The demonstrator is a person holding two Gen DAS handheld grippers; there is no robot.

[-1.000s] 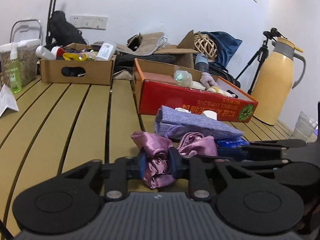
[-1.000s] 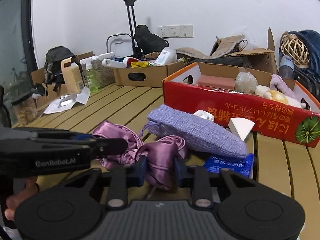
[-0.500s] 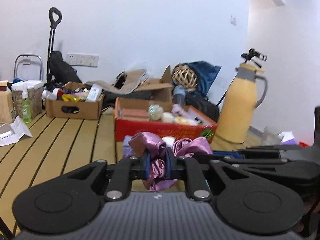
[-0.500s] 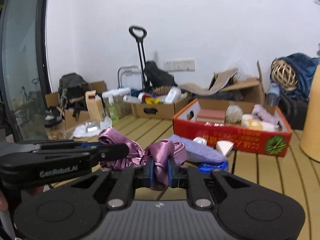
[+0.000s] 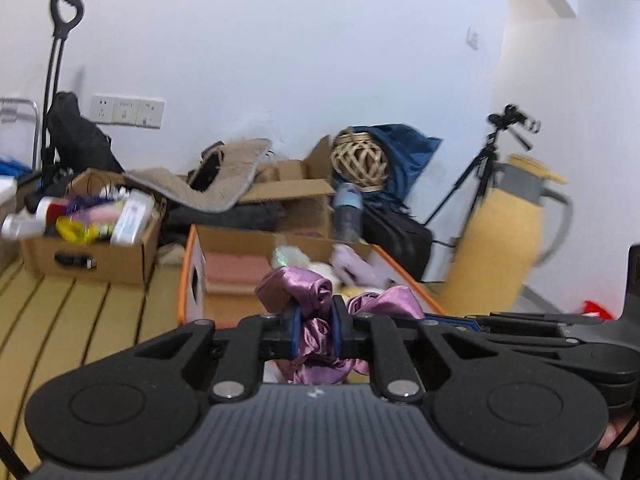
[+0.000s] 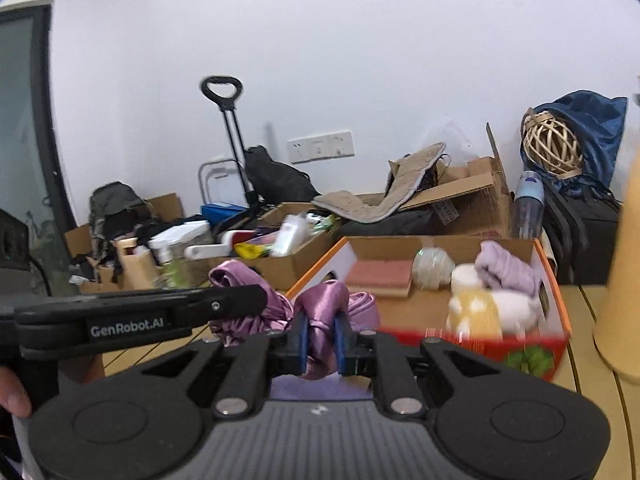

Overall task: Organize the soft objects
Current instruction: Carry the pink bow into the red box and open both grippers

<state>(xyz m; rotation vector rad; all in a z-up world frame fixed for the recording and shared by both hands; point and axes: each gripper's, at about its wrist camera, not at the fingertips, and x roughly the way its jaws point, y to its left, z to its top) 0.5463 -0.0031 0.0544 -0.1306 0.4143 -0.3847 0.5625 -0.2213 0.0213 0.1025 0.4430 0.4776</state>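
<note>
A crumpled purple satin cloth (image 5: 298,286) hangs in the air between both grippers, in front of the open red-and-orange cardboard box (image 5: 191,280). My left gripper (image 5: 315,328) is shut on one bunch of it. My right gripper (image 6: 321,336) is shut on the other bunch (image 6: 324,304). The left gripper's fingers (image 6: 224,304) reach in from the left in the right wrist view. Inside the box (image 6: 558,308) lie a pink block (image 6: 378,274), a lilac plush (image 6: 508,268) and pale soft pieces (image 6: 476,308).
A lavender pouch (image 6: 320,392) lies just below the held cloth on the slatted wooden table (image 5: 80,320). A yellow thermos jug (image 5: 500,248) stands right of the box. A brown carton of bottles (image 5: 92,252) sits at the left, with more clutter along the wall.
Both grippers have risen together with the satin cloth, lifting it off the table and nearer the red box. The box interior is now seen from above.
</note>
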